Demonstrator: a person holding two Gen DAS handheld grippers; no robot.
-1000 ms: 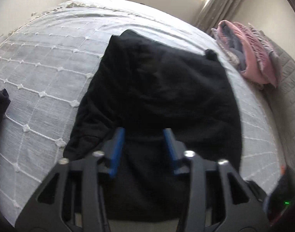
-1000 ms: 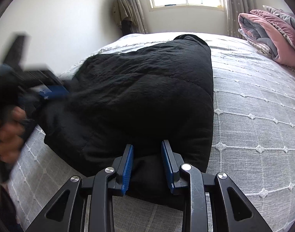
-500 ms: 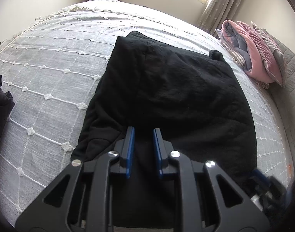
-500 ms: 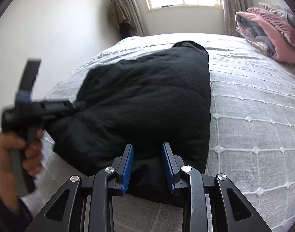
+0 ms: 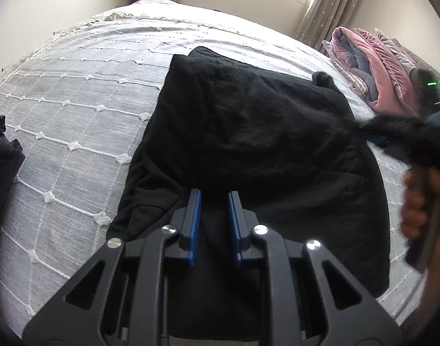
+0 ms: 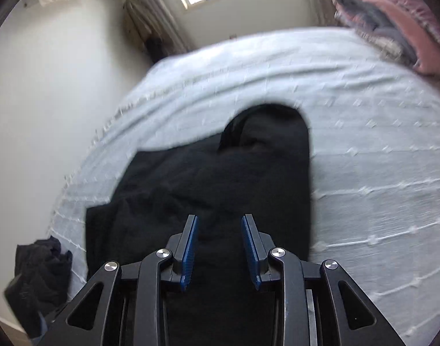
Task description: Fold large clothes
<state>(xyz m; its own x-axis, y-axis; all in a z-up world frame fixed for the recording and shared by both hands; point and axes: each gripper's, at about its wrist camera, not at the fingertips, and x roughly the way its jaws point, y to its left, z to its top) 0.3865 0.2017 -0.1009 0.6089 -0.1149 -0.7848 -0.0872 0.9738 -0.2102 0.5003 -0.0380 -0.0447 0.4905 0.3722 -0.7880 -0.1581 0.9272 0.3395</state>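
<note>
Folding under way: the black garment (image 5: 263, 132) lies across the middle of the bedspread (image 5: 90, 92). My left gripper (image 5: 212, 201), jaws just closing to a narrow gap, seems to pinch its near hem. My right gripper (image 6: 220, 225), jaws part-open, grips a lifted corner. Best practice: keep both corners level and taut while carrying them over. No containers in view.

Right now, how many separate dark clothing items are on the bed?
2. A large black garment lies spread across the middle of the bed; a crumpled dark garment sits at the bed's left edge. Others may be out of view.
</note>
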